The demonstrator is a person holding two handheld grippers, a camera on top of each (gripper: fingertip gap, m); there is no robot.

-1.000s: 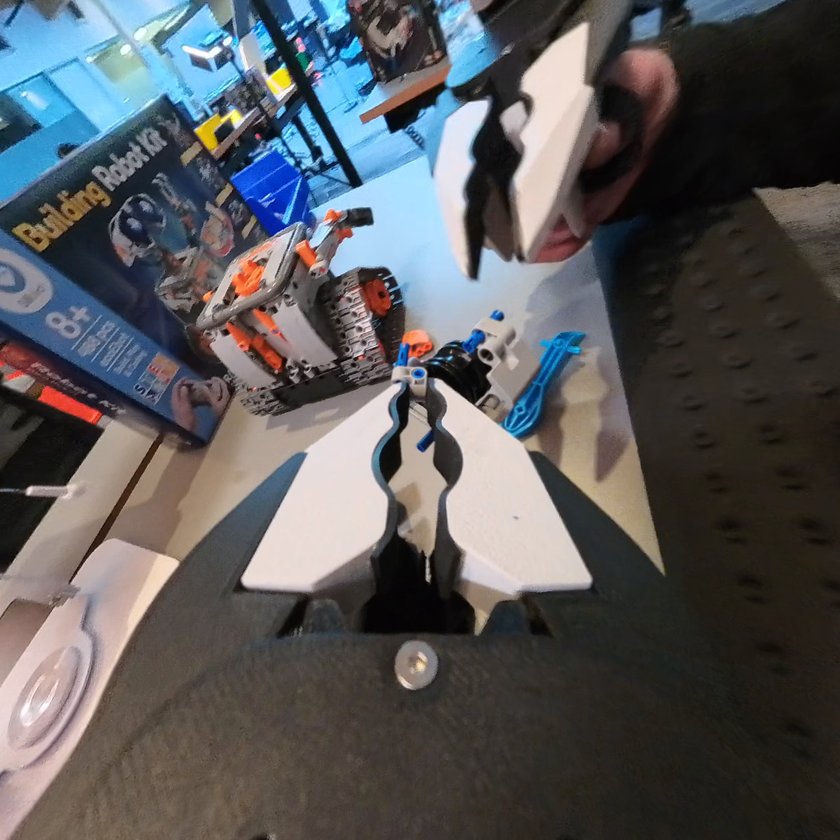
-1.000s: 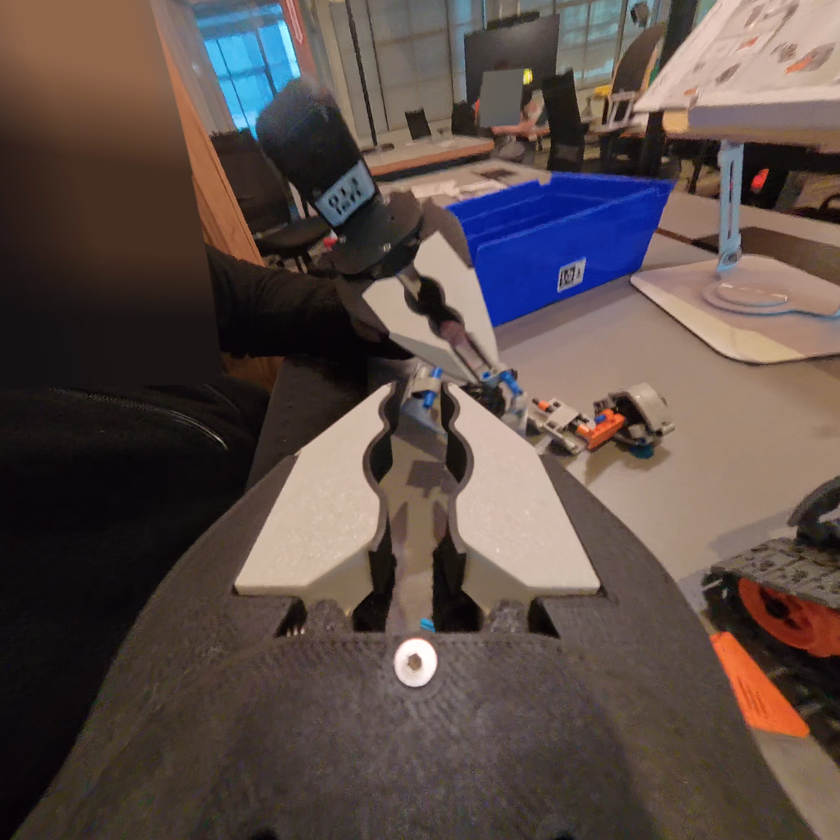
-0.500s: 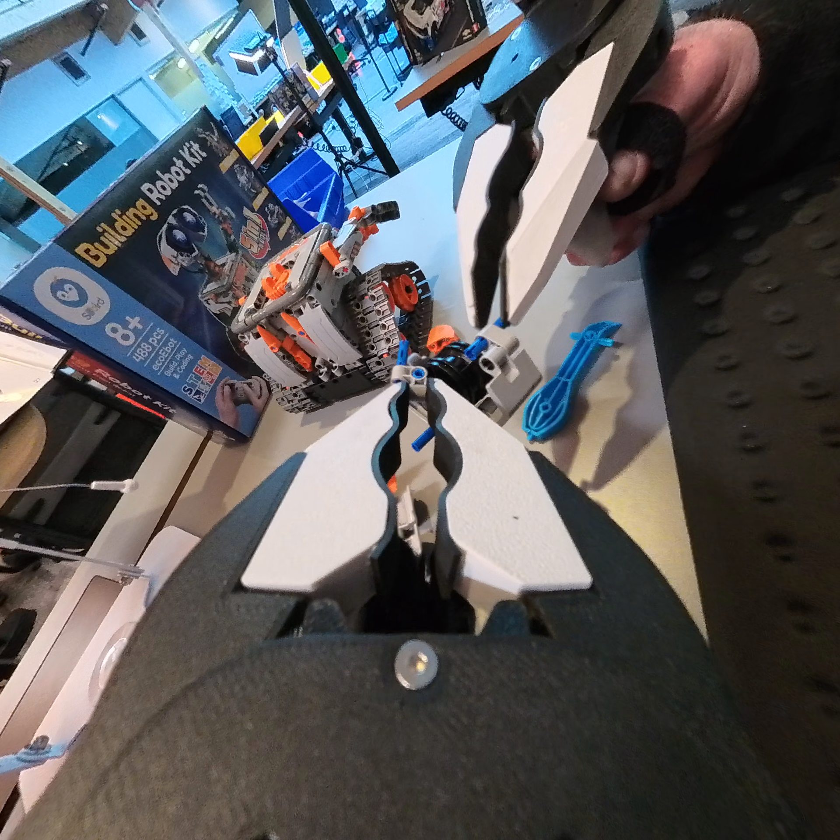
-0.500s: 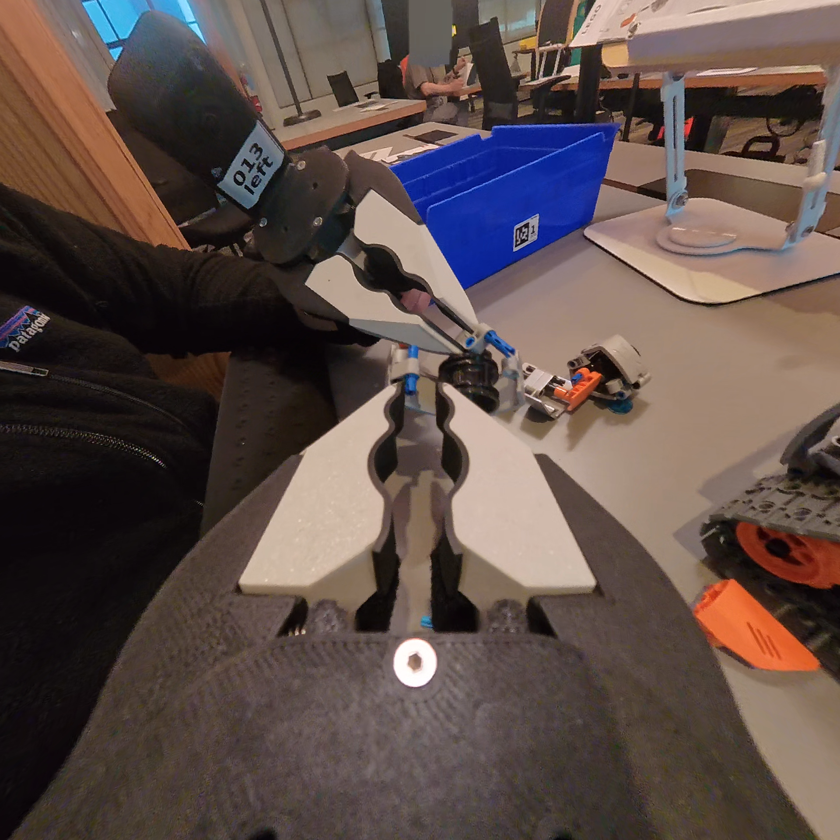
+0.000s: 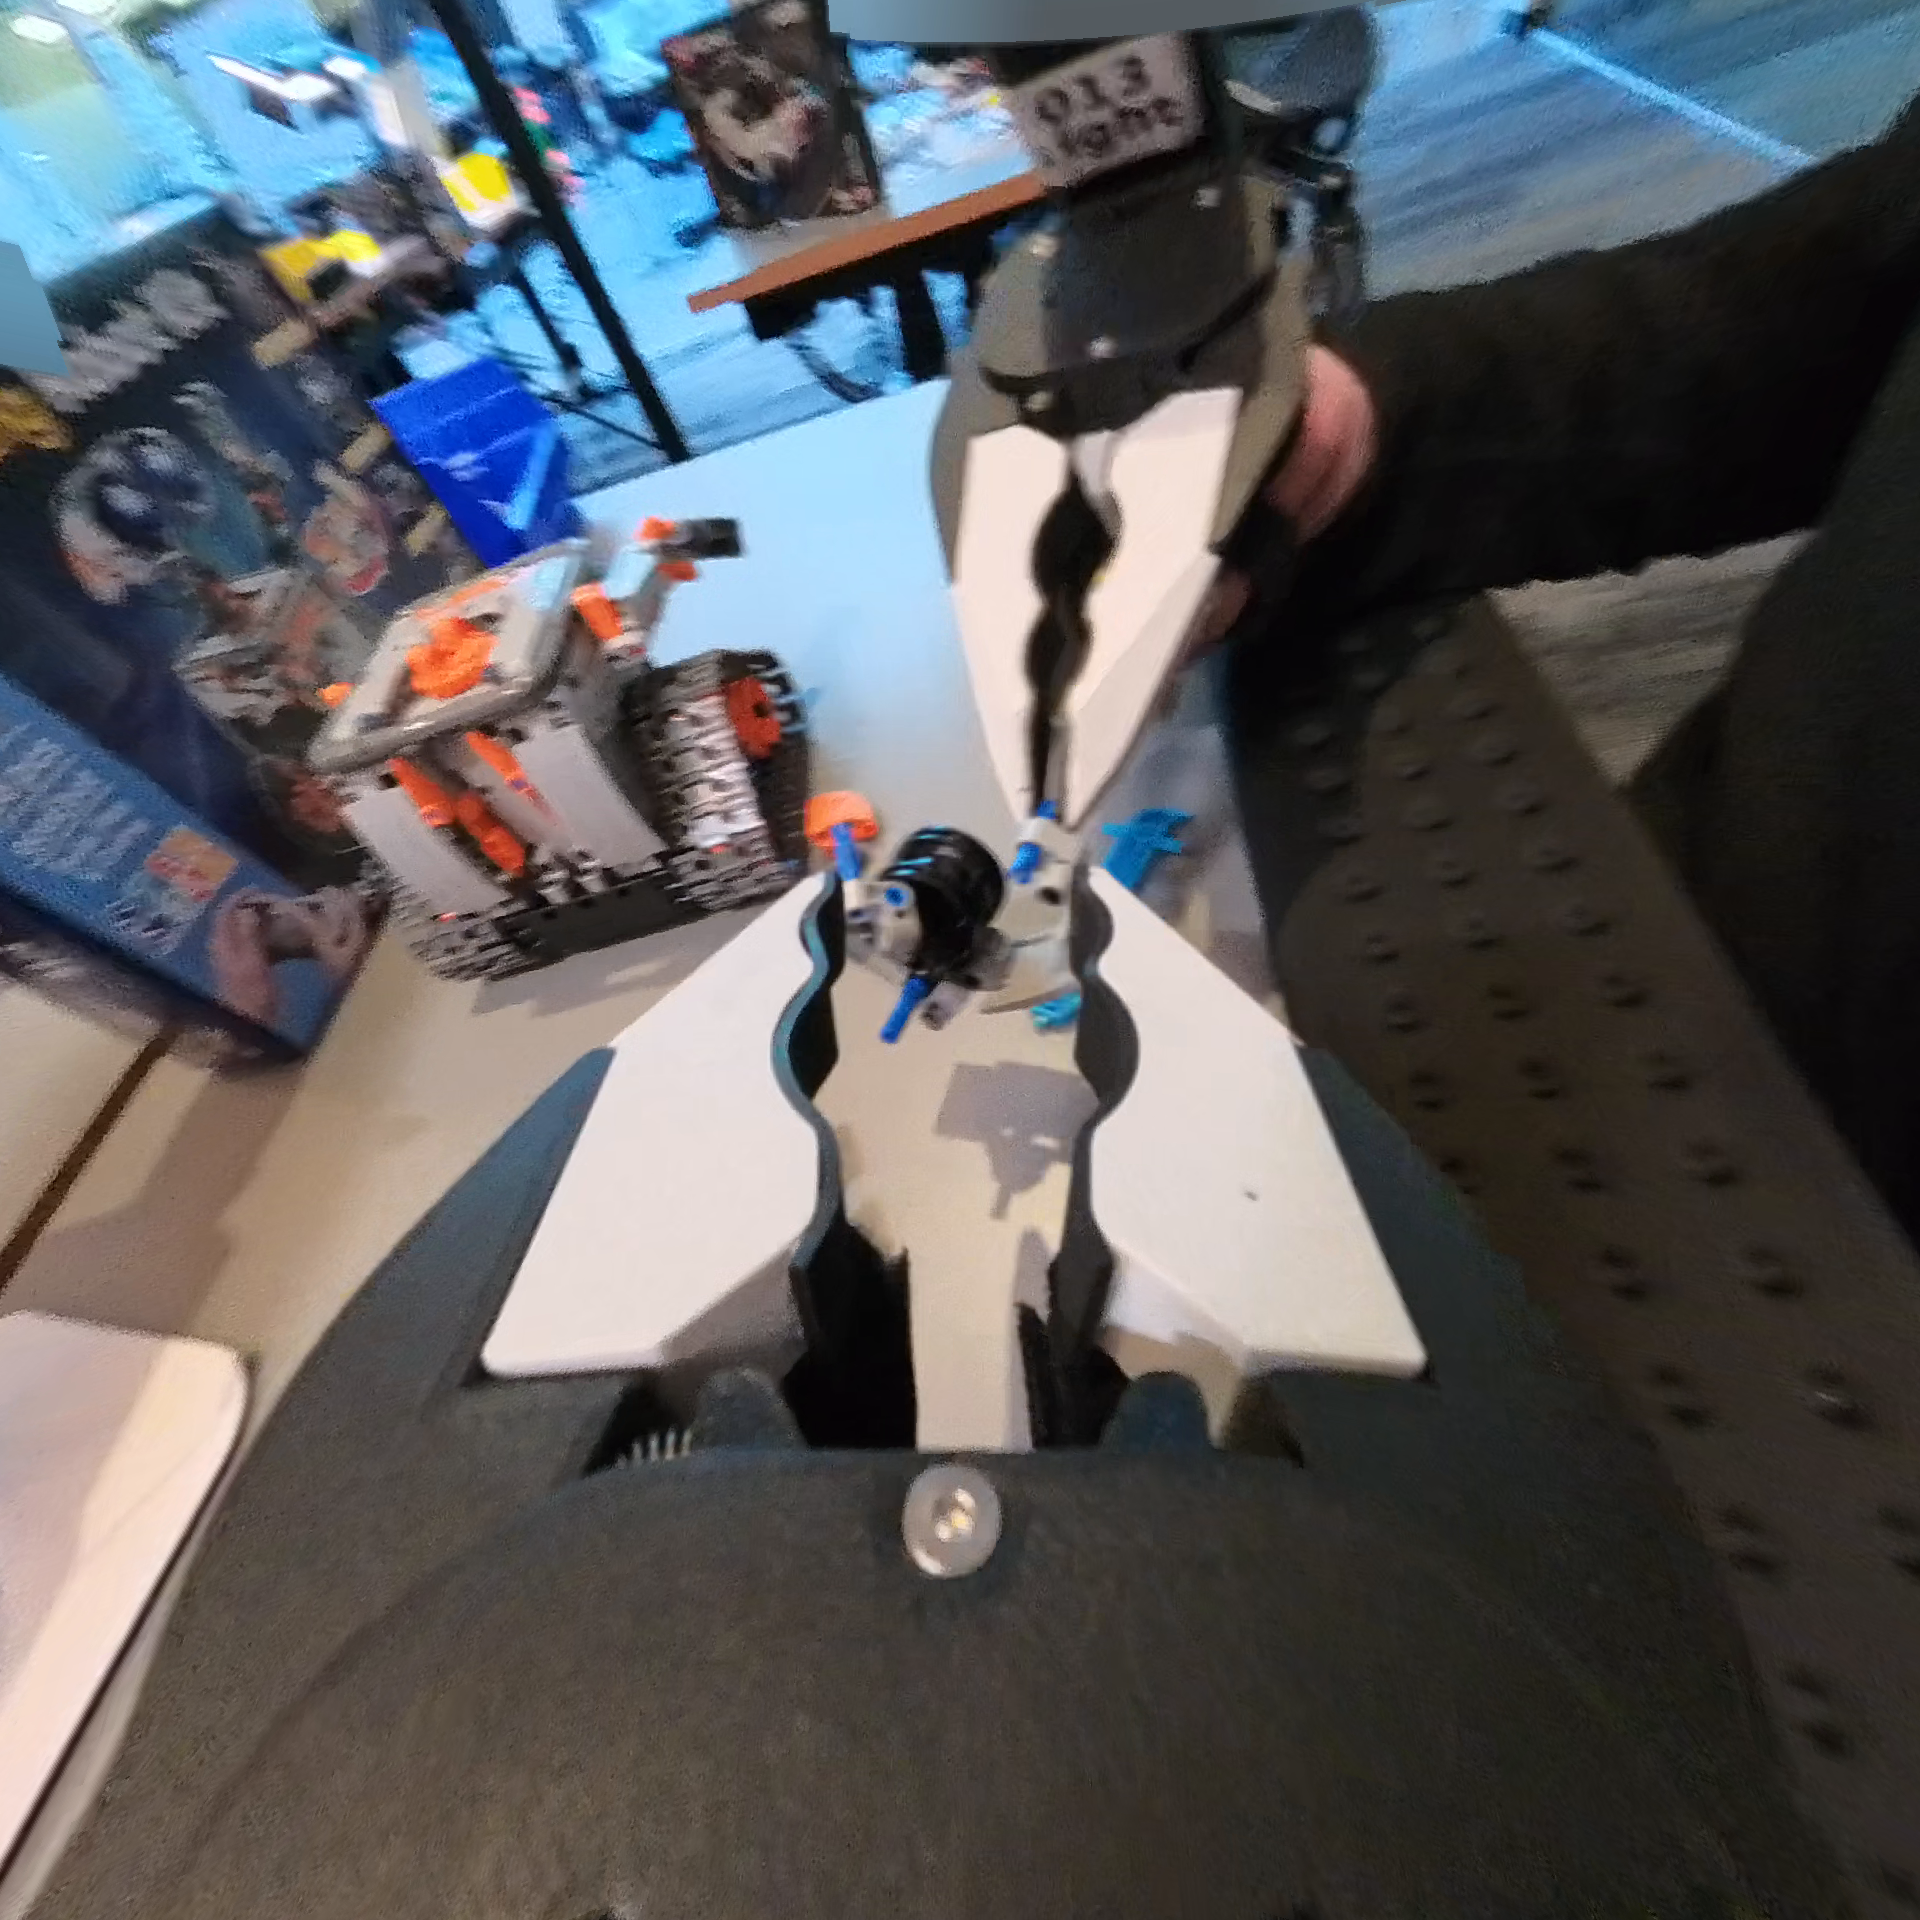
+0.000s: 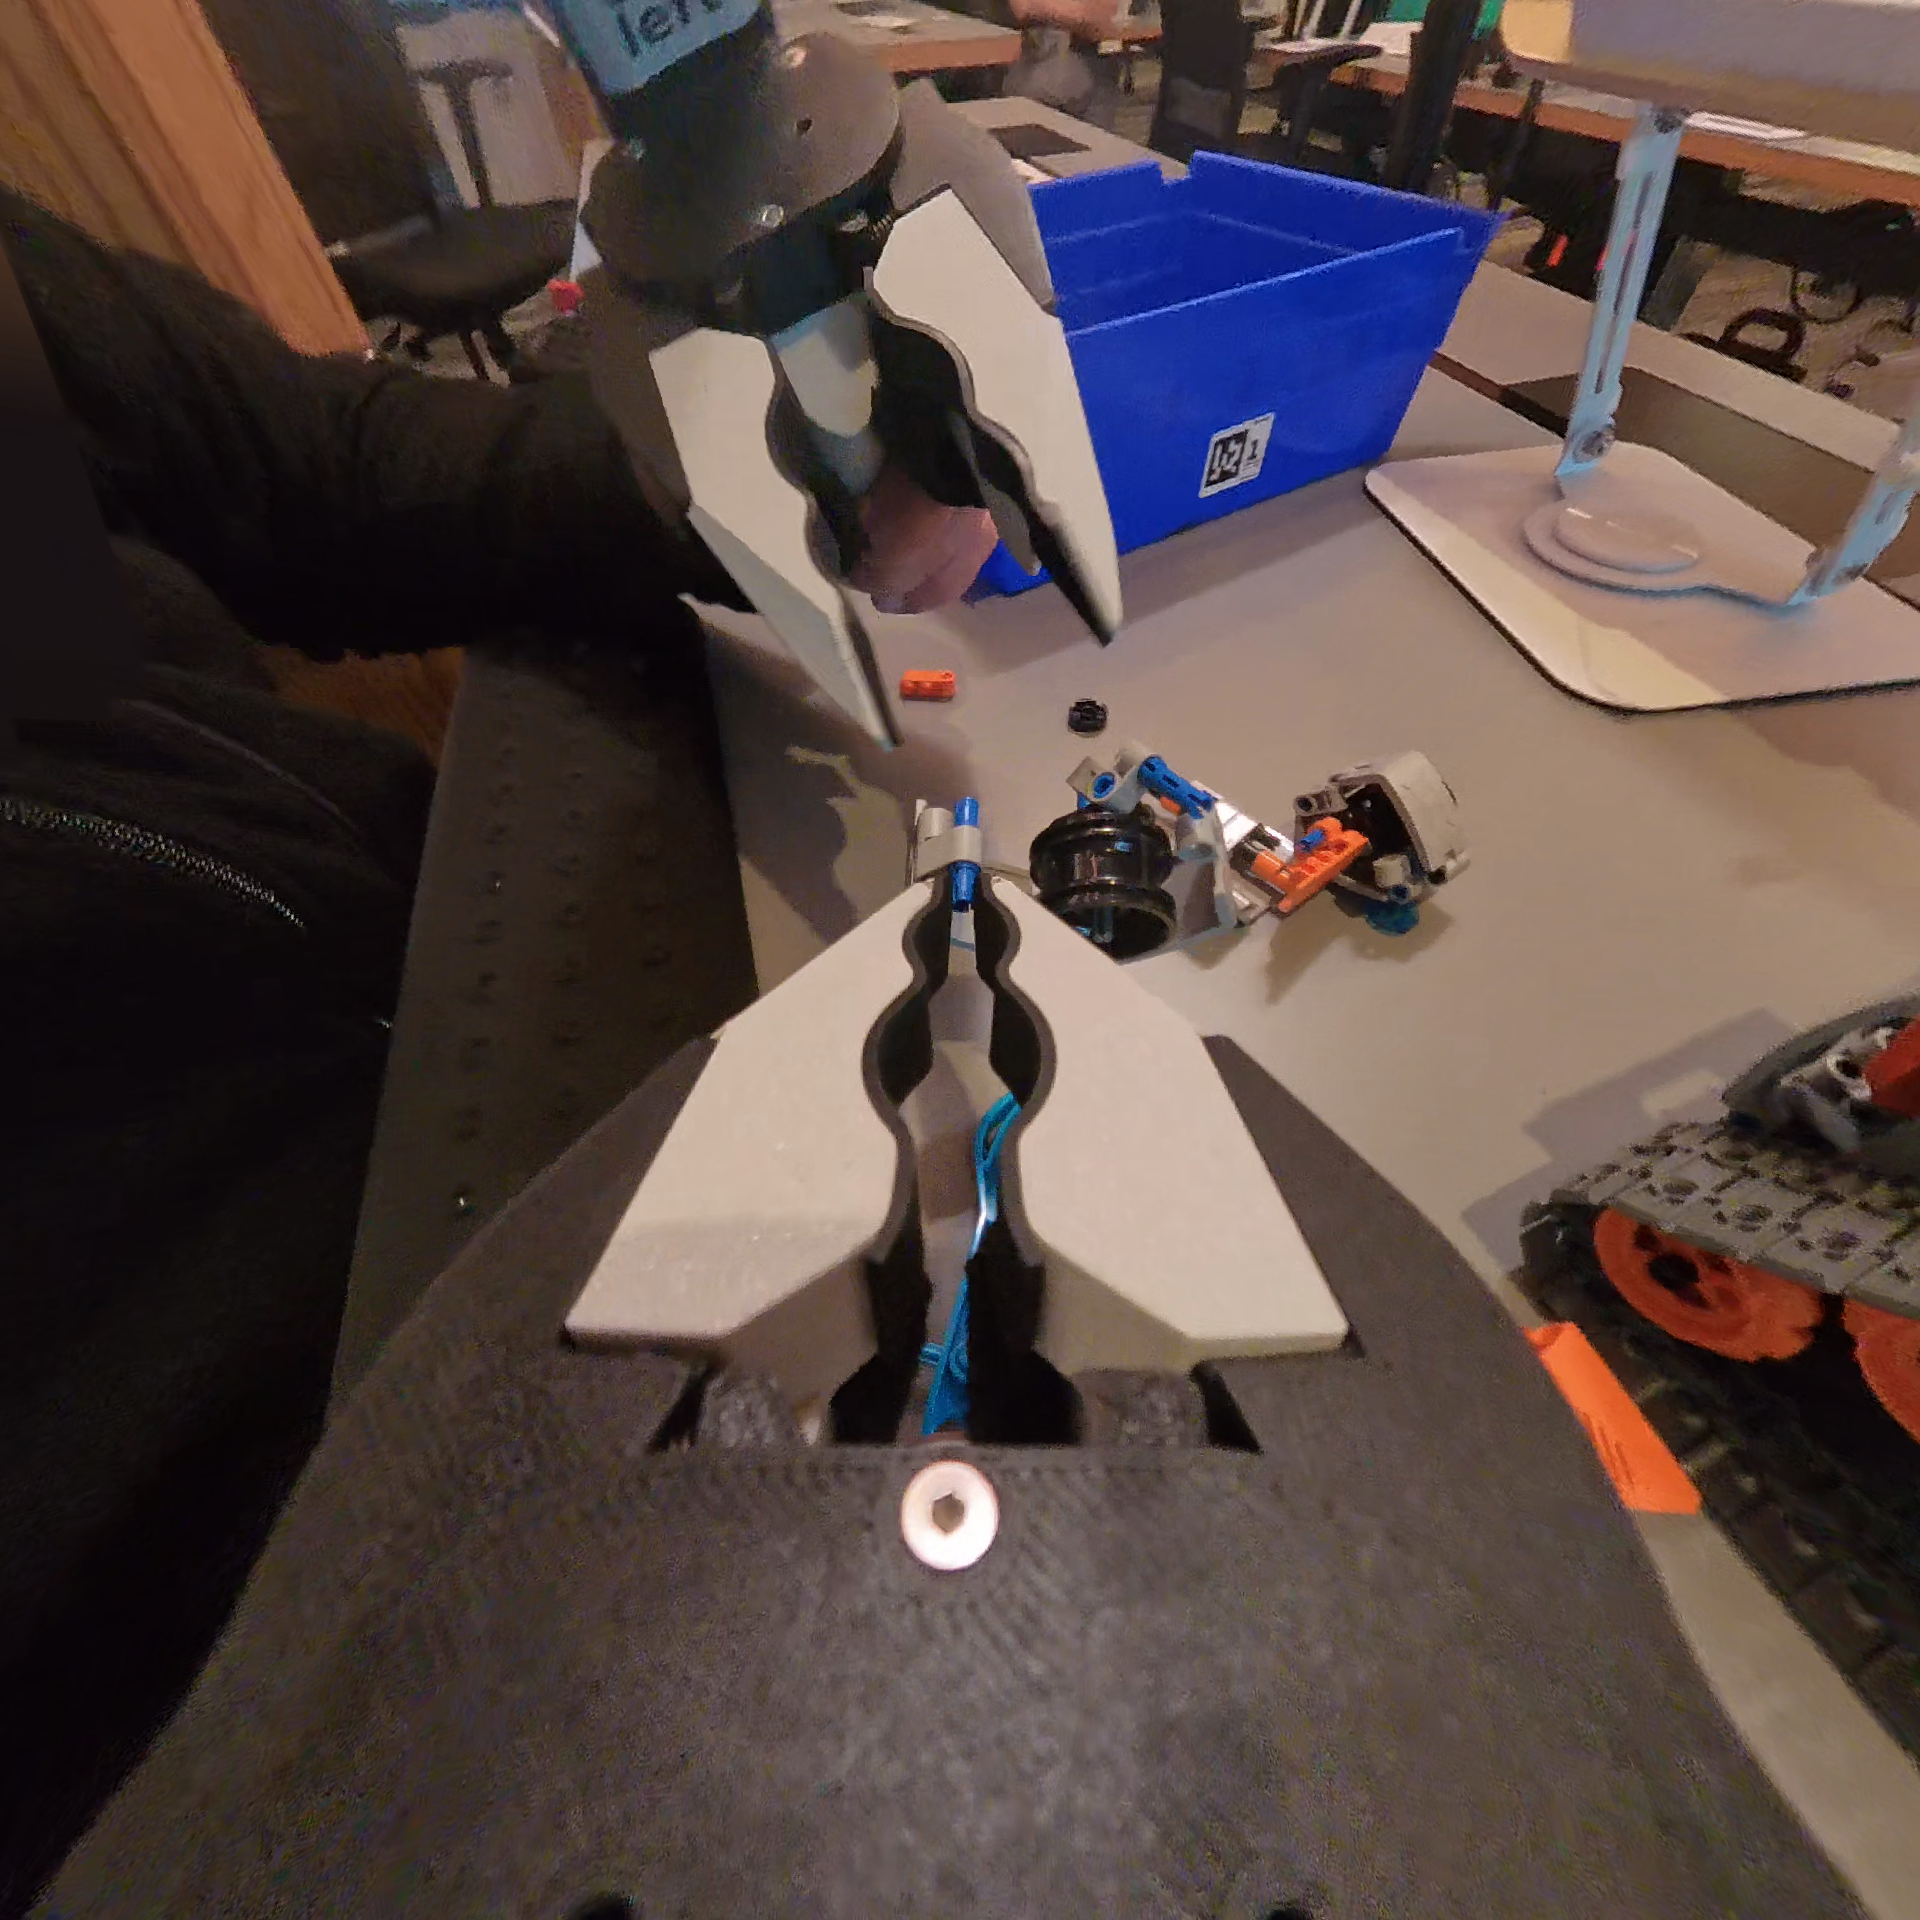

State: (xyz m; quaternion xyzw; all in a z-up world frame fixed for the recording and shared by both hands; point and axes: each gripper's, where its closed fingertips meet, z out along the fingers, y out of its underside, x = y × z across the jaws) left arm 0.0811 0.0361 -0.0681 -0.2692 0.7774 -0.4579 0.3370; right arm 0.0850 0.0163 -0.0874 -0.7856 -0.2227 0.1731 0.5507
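A small assembly with a black wheel, grey connectors and blue pins lies on the grey table; the wheel also shows in the right wrist view. My right gripper is shut on a blue pin that sits in a grey connector at the assembly's near end. In the left wrist view it comes down from above onto that pin. My left gripper is open. In the right wrist view it hangs above the table, apart from the assembly and holding nothing.
A tracked robot model stands left of the assembly, with a kit box behind it. A blue bin, a white stand base, a grey-orange subassembly, an orange brick and a black round piece lie around. A black dotted mat borders the table. Only a small space, under 4 cm, lies between the two pairs of fingers. Left tips and right tips are each some 15 cm from the grey-orange subassembly.
My left gripper has opened, let go of the assembly and drawn back above it. My right gripper has closed on the blue pin.
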